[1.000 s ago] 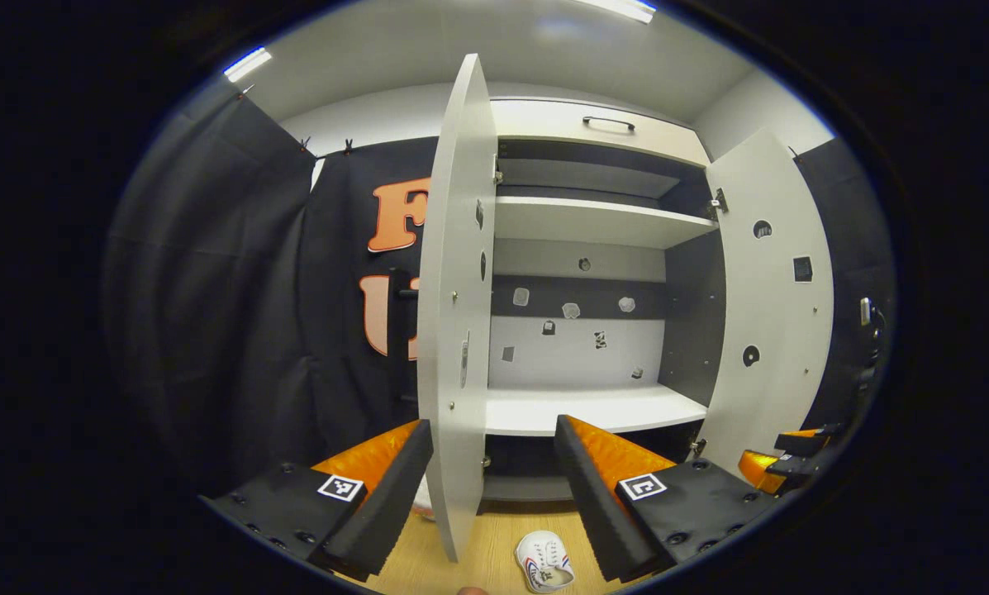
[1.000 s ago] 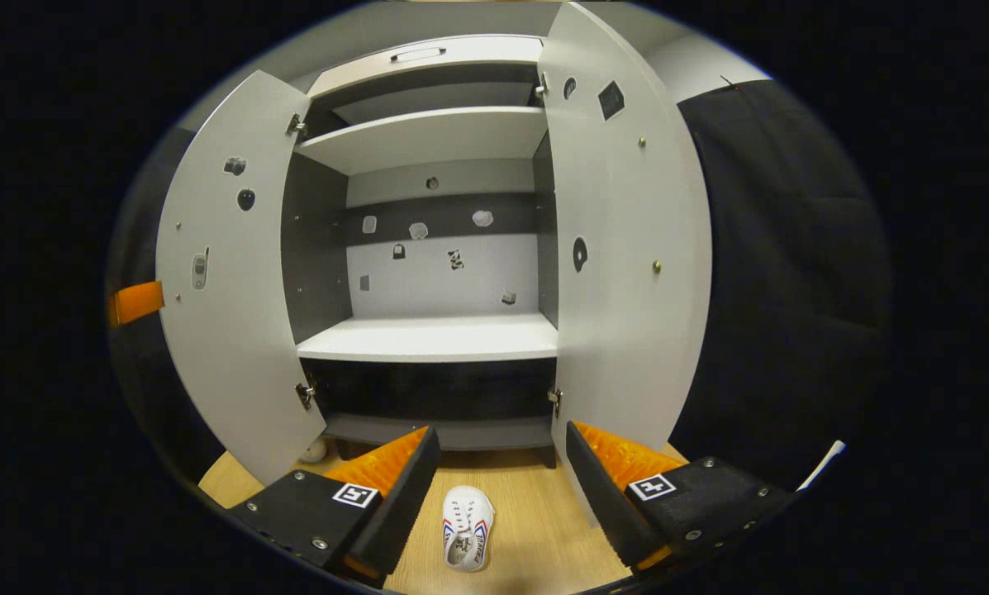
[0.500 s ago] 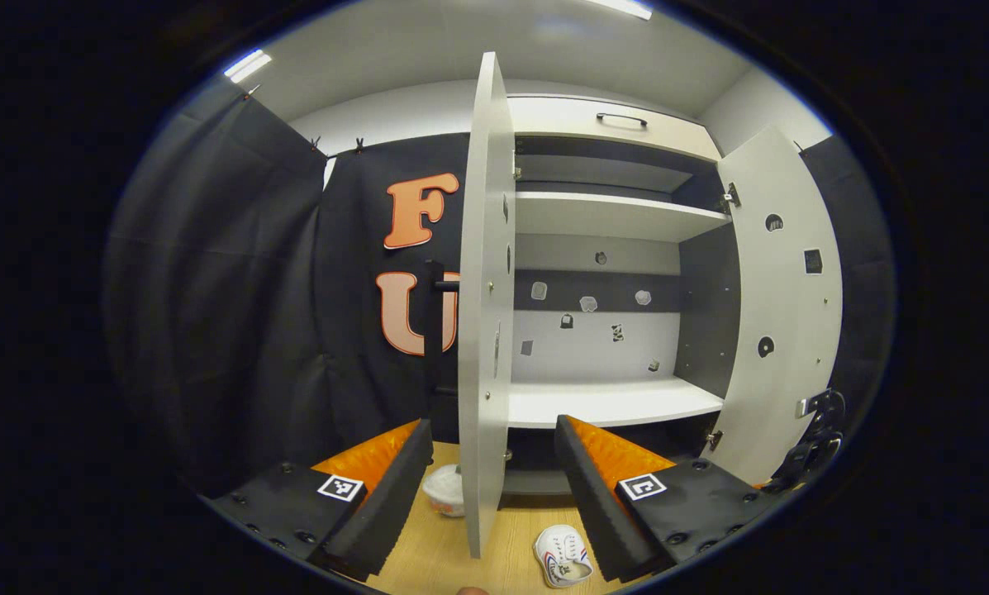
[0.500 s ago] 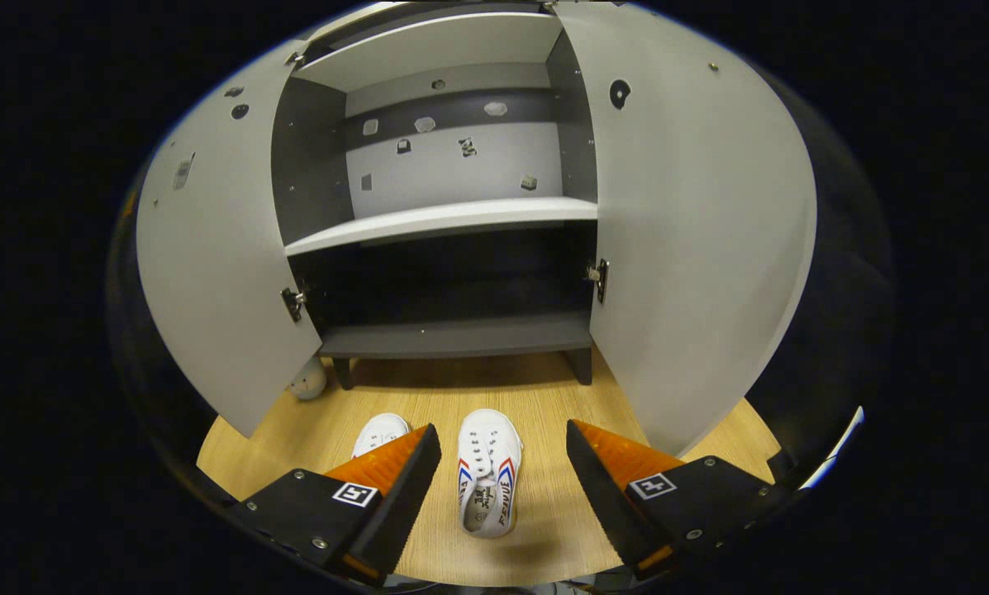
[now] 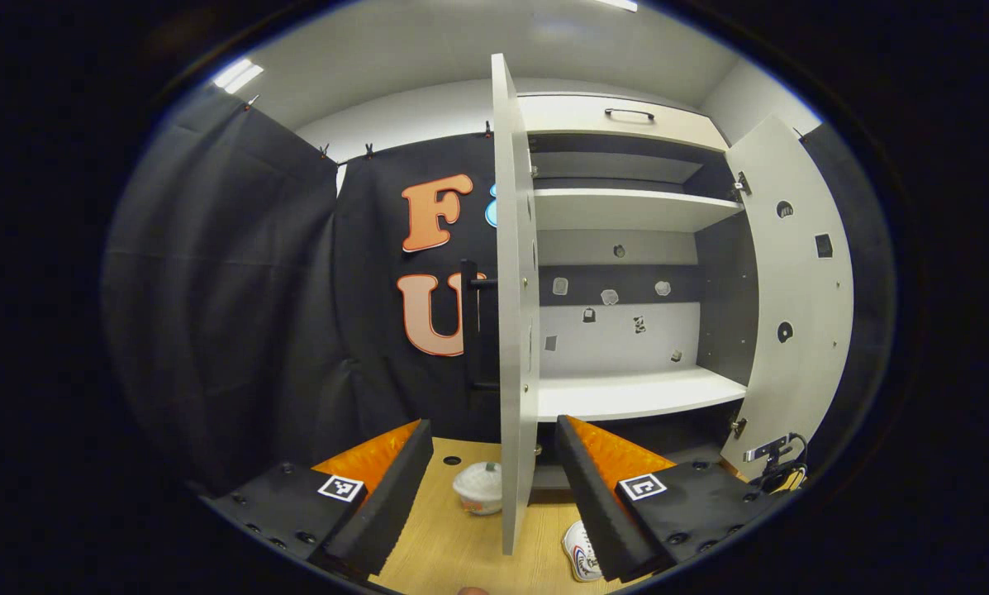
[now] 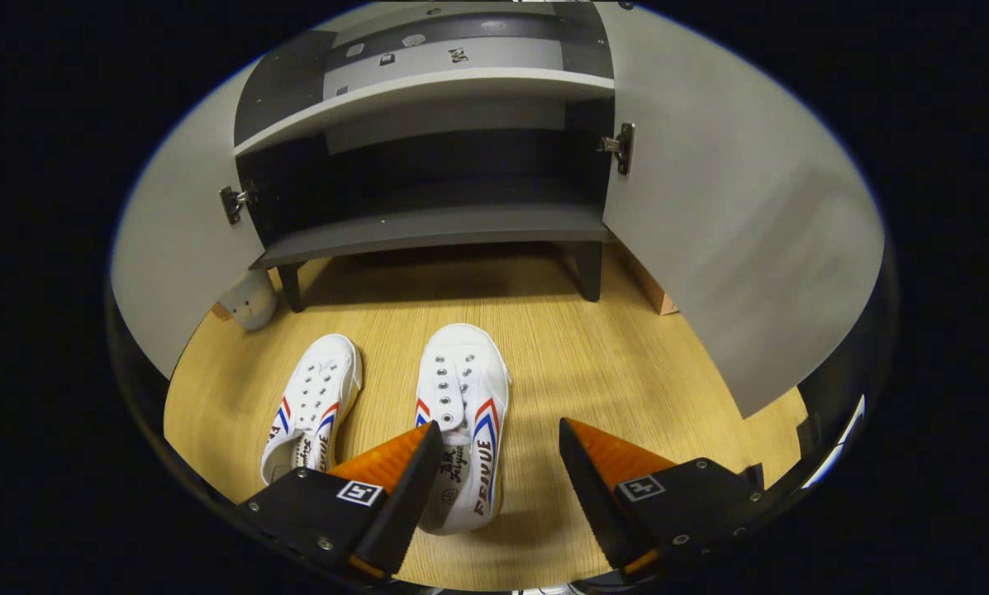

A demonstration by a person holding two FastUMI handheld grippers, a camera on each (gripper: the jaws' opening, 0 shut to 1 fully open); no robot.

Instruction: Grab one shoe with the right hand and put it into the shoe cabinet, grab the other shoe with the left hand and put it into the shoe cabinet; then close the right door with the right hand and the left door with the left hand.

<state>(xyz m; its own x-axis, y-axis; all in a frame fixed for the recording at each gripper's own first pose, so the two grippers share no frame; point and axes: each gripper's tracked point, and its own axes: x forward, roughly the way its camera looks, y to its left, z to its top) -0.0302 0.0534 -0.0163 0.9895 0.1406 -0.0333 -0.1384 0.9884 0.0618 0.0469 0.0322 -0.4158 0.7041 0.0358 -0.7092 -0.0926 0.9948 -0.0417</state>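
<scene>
Two white canvas shoes with red and blue stripes lie side by side on the wooden floor in front of the open shoe cabinet (image 6: 436, 227). My right gripper (image 6: 498, 430) hangs open just above the right-hand shoe (image 6: 463, 388), whose heel lies between the fingers without touching them. The other shoe (image 6: 312, 405) lies to its left. My left gripper (image 5: 492, 426) is open and empty, held higher up, facing the edge of the open left door (image 5: 511, 314). A bit of one shoe (image 5: 583, 558) shows by its right finger.
Both cabinet doors stand wide open, the right door (image 6: 734, 223) close beside my right gripper. A small pale round object (image 6: 246, 299) sits on the floor by the left door (image 6: 172, 273). A brown box (image 6: 651, 289) rests behind the right door. White shelf (image 5: 626, 392) at mid-height.
My right gripper has tipped down and come close over the shoes, which now loom large. My left gripper has drifted left, so the left door's edge sits farther right in its view.
</scene>
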